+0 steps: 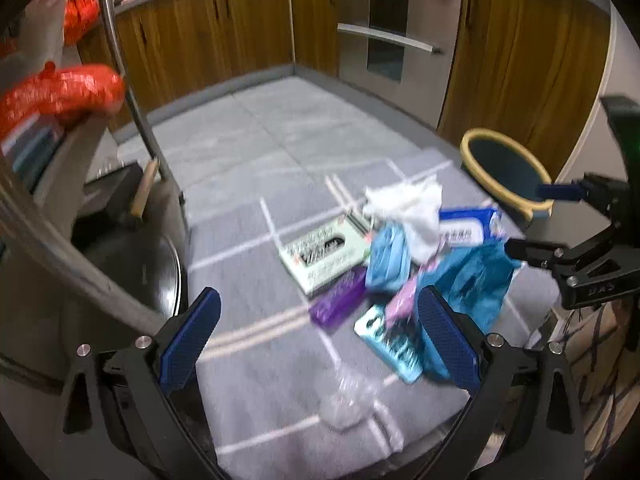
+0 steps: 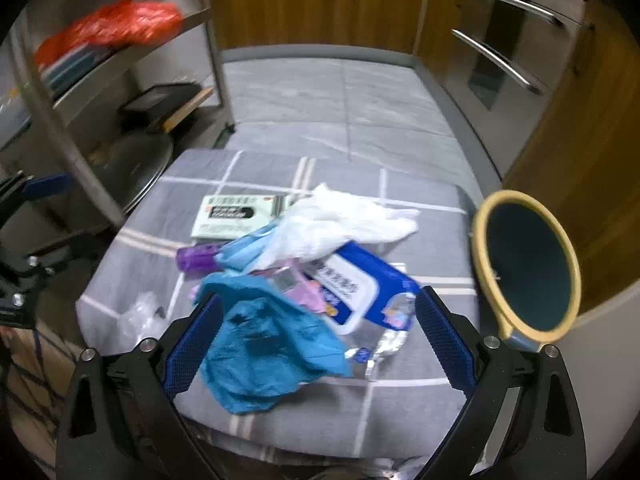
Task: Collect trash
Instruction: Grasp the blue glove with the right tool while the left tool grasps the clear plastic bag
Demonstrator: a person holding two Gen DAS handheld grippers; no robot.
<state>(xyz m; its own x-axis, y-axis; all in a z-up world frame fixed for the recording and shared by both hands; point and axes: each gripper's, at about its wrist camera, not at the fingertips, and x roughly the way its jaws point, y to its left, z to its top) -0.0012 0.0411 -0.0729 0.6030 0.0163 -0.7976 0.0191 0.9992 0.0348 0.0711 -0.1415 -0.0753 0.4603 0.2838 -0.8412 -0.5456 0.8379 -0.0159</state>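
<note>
A heap of trash lies on a grey checked cloth [image 2: 400,184]: a crumpled blue glove [image 2: 268,340], a white tissue [image 2: 340,224], a blue-and-white wipes pack [image 2: 356,284], a pale green box [image 2: 236,214], a purple wrapper [image 2: 200,258] and clear plastic [image 2: 138,314]. My right gripper [image 2: 318,320] is open above the blue glove, not touching it. My left gripper [image 1: 318,316] is open over the cloth's near left part, just left of the heap [image 1: 400,248]. A dark bin with a yellow rim [image 2: 528,268] stands right of the cloth; it also shows in the left wrist view [image 1: 504,168].
A metal shelf rack [image 2: 80,152] with an orange bag [image 2: 116,24] and a dark round pan [image 2: 132,164] stands at the left. Wooden cabinets [image 1: 224,32] and steel drawer fronts [image 2: 504,52] line the back. Grey tile floor [image 1: 280,120] lies beyond the cloth.
</note>
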